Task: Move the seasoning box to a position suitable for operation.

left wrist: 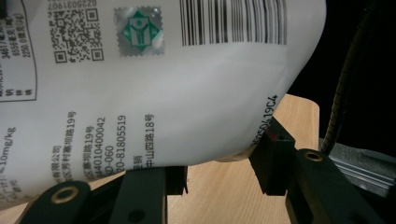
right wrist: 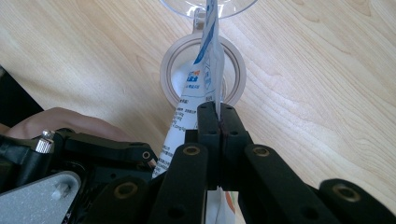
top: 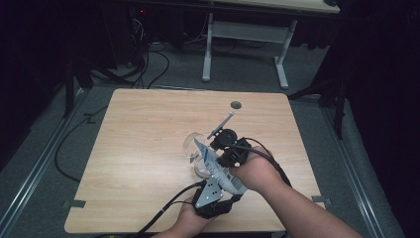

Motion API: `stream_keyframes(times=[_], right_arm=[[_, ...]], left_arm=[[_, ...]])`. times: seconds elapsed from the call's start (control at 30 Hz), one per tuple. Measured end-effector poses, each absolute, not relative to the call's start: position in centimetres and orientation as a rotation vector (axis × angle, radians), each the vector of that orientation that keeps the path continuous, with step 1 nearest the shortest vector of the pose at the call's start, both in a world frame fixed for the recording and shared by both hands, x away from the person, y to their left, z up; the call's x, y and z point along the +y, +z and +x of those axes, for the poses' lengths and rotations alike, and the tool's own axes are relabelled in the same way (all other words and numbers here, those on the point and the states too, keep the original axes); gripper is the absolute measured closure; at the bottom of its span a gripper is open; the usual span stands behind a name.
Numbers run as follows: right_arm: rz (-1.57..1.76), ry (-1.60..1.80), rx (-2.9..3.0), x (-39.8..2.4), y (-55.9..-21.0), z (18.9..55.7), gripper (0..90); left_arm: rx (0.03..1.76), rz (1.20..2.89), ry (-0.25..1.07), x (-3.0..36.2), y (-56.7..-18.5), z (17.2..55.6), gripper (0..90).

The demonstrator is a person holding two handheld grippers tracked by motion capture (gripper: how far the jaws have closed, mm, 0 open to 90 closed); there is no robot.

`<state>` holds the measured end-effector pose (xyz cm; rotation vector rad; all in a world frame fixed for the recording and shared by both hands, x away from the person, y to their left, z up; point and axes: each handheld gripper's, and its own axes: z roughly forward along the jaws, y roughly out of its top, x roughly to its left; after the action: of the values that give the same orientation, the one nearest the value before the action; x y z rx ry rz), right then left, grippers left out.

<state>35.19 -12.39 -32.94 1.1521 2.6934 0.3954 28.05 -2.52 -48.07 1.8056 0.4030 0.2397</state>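
A white pouch [top: 212, 163] with blue print, a barcode and small text [left wrist: 154, 84] is held up between both grippers above the table. My left gripper [left wrist: 224, 165] has its jaws on either side of the pouch's full body and presses on it. My right gripper [right wrist: 218, 109] is shut on the pouch's thin flat edge [right wrist: 212, 56]. In the high view the left gripper [top: 214, 184] comes from the near edge and the right gripper [top: 225, 148] from the right. Under the pouch lies a clear stemmed glass [top: 193, 144], its round foot [right wrist: 170, 74] showing in the right gripper view.
The wooden table [top: 138, 148] has a round cable hole [top: 236, 105] near its far edge. Cables [top: 168, 206] trail from the grippers over the near edge. Beyond the table stands a white desk frame [top: 245, 32] on grey floor.
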Motion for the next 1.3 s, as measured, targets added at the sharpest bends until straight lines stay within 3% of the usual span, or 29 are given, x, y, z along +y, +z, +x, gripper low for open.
stream_keyframes(times=[1.3], right_arm=[[1.161, 0.404, 2.687, -12.65, -32.77, 35.20, 90.0]], left_arm=[[0.394, 1.803, 0.233, -2.75, -47.81, 28.10, 60.7]])
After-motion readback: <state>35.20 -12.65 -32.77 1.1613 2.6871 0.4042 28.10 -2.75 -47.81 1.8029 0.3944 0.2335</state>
